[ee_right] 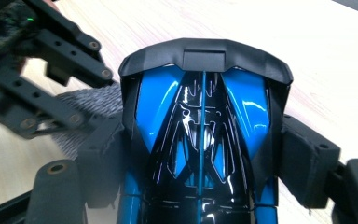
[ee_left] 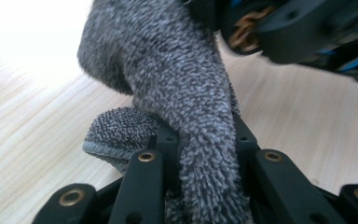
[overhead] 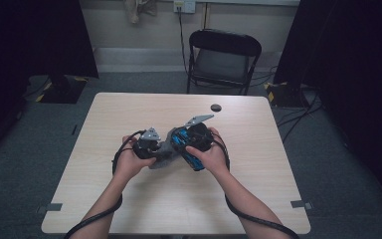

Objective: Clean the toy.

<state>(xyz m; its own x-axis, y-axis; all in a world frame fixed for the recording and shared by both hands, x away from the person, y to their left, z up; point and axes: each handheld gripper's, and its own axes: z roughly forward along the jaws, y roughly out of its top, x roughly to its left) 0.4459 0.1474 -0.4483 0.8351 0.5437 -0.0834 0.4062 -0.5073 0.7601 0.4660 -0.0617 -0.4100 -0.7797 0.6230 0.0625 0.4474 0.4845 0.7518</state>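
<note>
A blue and black toy car (ee_right: 200,140) is clamped between the right gripper's (ee_right: 200,154) jaws above the table (overhead: 129,114), while a grey cloth (ee_left: 186,93), pinched in the left gripper (ee_left: 205,158), is pressed against it, so wiping seems underway, not finished.

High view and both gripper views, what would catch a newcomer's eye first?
The glossy blue and black toy car, clamped by its sides in the right gripper above the middle of the table. Next, the fuzzy grey cloth pinched in the left gripper, right beside the car.
</note>
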